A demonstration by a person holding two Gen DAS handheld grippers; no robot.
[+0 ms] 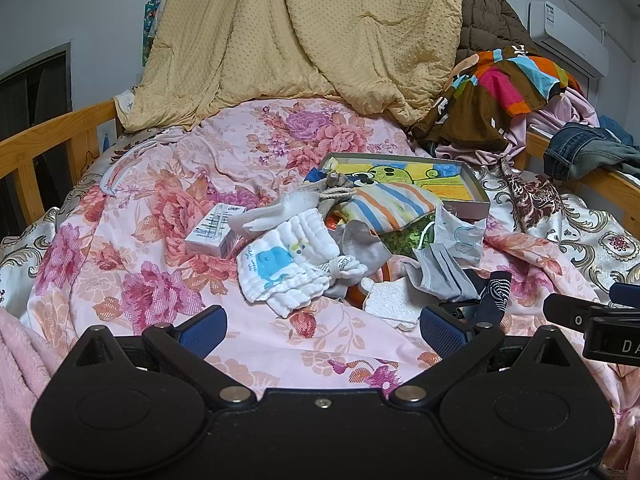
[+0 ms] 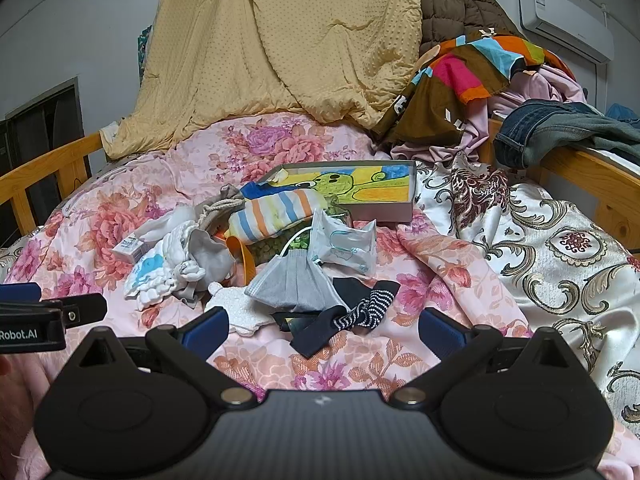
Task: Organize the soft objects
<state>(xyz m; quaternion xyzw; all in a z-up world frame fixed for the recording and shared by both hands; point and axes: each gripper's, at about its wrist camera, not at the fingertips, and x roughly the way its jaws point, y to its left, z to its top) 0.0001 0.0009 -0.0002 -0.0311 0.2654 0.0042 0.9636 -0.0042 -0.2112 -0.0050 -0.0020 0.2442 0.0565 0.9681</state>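
a heap of soft things lies mid-bed on the pink floral sheet (image 1: 280, 344): a white whale cloth (image 1: 286, 264) left, a striped pouch (image 2: 276, 210) lying left-right against the shallow box (image 2: 360, 184) far behind, a grey mask (image 2: 294, 282) and dark striped sock (image 2: 352, 312) near. both hand-held grippers, left (image 1: 322, 330) and right (image 2: 324, 330), gape wide, empty.

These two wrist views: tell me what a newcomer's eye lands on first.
Probably the heap of small soft things mid-bed: a white cloth with a blue whale, a grey face mask, a striped pouch. Behind it lies a shallow box with a bright cartoon picture. The left gripper and right gripper hang open at the near edge, holding nothing.
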